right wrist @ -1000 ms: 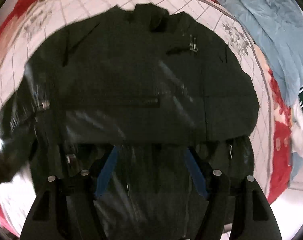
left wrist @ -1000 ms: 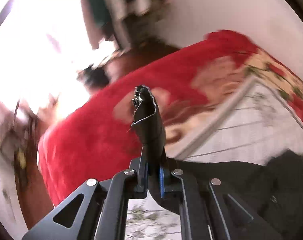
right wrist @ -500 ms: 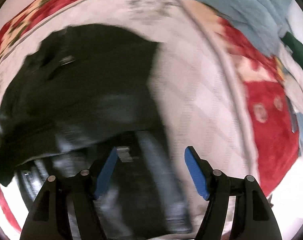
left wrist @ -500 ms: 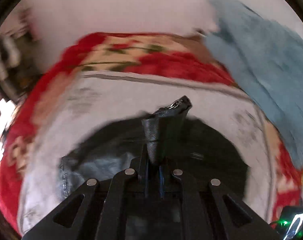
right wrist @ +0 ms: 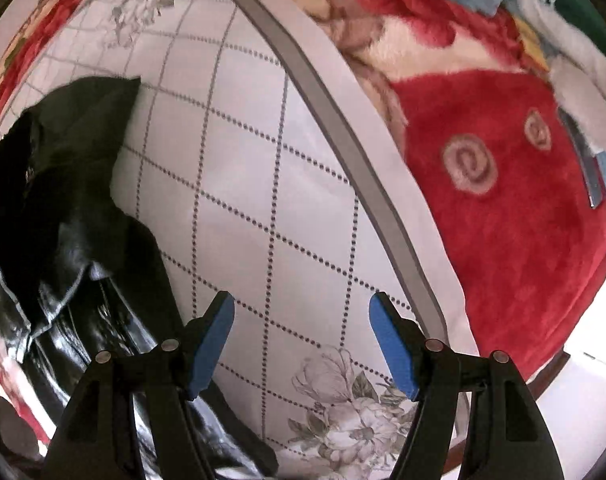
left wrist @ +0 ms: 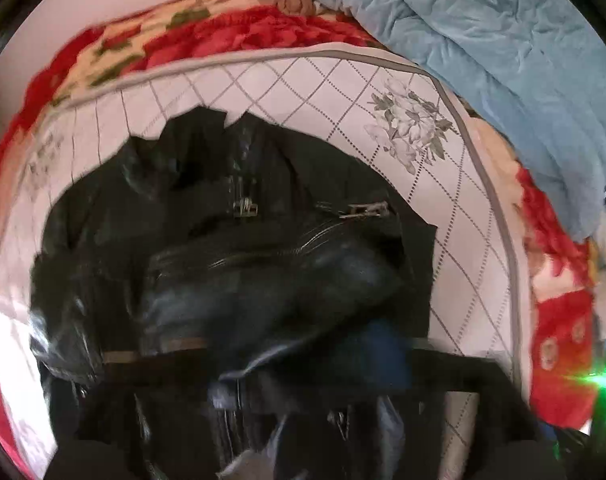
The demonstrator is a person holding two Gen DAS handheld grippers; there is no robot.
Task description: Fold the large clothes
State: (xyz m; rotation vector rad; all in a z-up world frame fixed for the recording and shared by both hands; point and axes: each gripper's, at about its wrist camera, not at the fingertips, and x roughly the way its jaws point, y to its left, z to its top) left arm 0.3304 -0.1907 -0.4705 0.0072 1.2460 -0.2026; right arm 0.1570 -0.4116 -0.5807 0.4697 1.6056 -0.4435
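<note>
Black, glossy leather-like material makes up the jacket, which lies spread on the white quilted mat; the mat carries a dotted diamond grid, grey flower prints and a grey border stripe. The jacket's surface is creased and shiny, with metal zippers catching light across its chest. A fold of it rises blurred toward the lens of the left wrist view, covering the left gripper, whose fingers cannot be made out there, so its opening cannot be told.

Beyond the mat's far edge in that view lies a plush red floral blanket, and to the mat's right a rumpled, pale blue fabric.

The right wrist view shows what the other lacks: the right gripper with blue pads spread wide, nothing between them, hovering over bare mat just right of the jacket's edge. It also shows the blanket's fuzzy red pile with spiral motifs. No readable writing appears in either view.
</note>
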